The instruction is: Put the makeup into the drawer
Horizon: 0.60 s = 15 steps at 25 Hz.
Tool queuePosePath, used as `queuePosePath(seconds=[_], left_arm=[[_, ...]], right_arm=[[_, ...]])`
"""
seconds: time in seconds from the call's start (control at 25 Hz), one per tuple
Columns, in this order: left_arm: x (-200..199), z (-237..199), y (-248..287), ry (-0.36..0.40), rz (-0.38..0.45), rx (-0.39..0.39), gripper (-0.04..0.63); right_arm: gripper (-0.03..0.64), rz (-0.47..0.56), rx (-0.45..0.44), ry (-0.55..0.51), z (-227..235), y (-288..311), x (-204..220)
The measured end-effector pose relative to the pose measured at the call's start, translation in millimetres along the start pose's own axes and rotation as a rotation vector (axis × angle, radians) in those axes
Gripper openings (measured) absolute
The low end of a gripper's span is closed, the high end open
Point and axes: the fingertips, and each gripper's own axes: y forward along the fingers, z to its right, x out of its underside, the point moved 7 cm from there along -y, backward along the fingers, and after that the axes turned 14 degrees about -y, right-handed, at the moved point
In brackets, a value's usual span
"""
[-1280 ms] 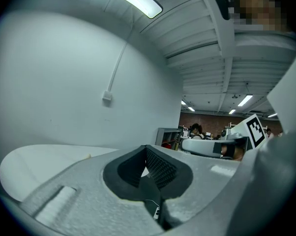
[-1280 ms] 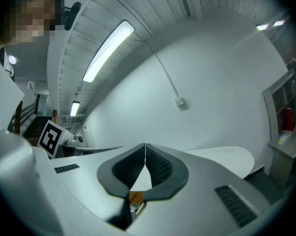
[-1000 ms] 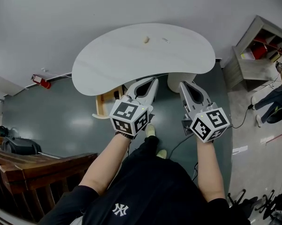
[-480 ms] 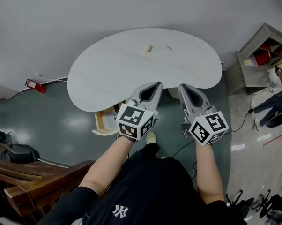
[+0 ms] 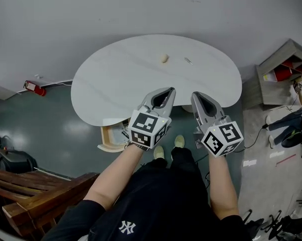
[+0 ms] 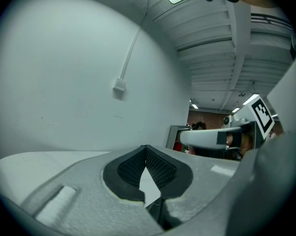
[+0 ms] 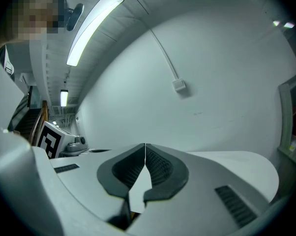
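Fingers of the left gripper (image 5: pixel 171 90) are pressed together at the tips with nothing between them, and the right gripper (image 5: pixel 195 94) is the same: closed and empty (each gripper view shows only a sliver of light behind the meeting pads). Both are held side by side above the near edge of the white, kidney-shaped bench (image 5: pixel 116 79), pointing toward the wall. A small beige makeup piece (image 5: pixel 164 58) lies near the far edge of the bench, well apart from both grippers, with a thin pale stick (image 5: pixel 188 61) just to its right. The wooden drawer (image 5: pixel 105 133) stands pulled out under the bench's near left edge. A red fire extinguisher (image 5: pixel 34 88) lies on the floor at far left.
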Motion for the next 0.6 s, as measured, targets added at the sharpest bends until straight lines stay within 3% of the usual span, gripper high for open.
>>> queuePosePath(seconds=[0.6], left_arm=[[-3, -79, 101, 0.003, -0.061, -0.172, 0.008]], right_arm=[[0.017, -0.061, -0.157, 0.046, 85, 117, 25]])
